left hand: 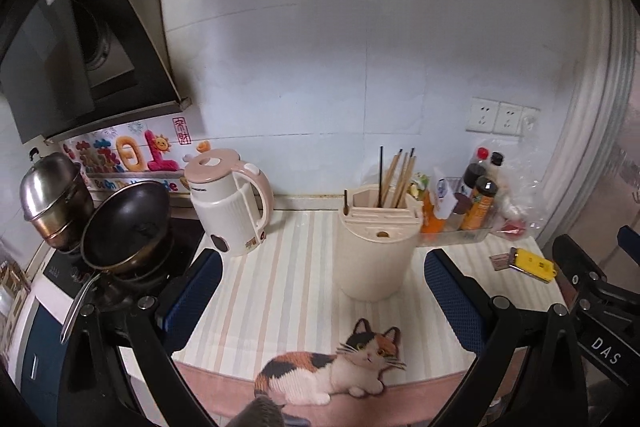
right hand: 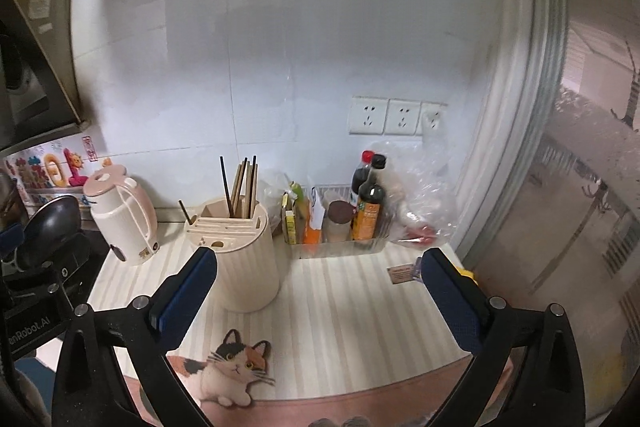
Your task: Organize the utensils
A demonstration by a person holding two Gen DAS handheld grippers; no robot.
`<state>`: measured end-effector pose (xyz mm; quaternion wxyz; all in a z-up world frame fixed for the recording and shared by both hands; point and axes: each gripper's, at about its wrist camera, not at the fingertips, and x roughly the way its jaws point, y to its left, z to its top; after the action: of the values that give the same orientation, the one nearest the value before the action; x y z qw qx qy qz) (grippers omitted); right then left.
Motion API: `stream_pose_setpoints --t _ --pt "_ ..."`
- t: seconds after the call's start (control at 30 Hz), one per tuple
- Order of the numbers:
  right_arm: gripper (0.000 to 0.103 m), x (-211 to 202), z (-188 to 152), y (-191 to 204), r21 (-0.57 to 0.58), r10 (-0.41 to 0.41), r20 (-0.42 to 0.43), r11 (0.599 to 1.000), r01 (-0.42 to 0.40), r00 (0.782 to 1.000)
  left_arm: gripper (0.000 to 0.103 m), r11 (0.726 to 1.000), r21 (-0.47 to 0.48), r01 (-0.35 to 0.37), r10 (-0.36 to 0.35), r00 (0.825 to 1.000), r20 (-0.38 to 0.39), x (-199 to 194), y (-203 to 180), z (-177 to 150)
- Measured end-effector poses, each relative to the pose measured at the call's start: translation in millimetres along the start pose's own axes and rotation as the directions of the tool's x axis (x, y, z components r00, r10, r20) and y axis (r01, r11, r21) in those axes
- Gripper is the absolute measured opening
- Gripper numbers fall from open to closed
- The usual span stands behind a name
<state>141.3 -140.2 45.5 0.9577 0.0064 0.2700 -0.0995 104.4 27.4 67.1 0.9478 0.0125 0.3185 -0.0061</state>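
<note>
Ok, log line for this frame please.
left claw: open, empty | right claw: open, empty | chopsticks: upright in holder | counter mat: no loose utensils seen

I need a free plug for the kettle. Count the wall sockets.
3, in a row on the white wall above the condiment tray: left socket, middle socket, right socket, part-hidden by a plastic bag.
</note>
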Motion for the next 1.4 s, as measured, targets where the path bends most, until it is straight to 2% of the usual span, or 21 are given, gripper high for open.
stream_pose_setpoints --t 0.23,0.5,0.9,1.4 --pt "0.103 -61 -10 -19 -0.002 0.018 0.045 1.0 -0.018 0.999 0.103 1.0 0.001 -0.007 0.007 0.999 0.032 -51 -6 -16" --pt "0.103 -97 -21 -28 -0.002 0.028 0.052 1.0 -0.028 0.998 0.103 1.0 -0.02 -0.01 0.01 1.0 -0.012 -78 -7 -30" --pt "0.103 -92 -25 -26 -0.03 0.053 -0.031 0.998 -0.054 0.998 0.103 1.0 -0.023 -0.021 0.019 0.996 -0.085 -79 -5 -41" --pt "0.103 -87 -22 -24 -0.04 0.045 -0.042 0.998 -0.047 0.998 0.103 0.999 -0.014 -0.038 0.037 0.996 -0.081 -73 -3 -37"
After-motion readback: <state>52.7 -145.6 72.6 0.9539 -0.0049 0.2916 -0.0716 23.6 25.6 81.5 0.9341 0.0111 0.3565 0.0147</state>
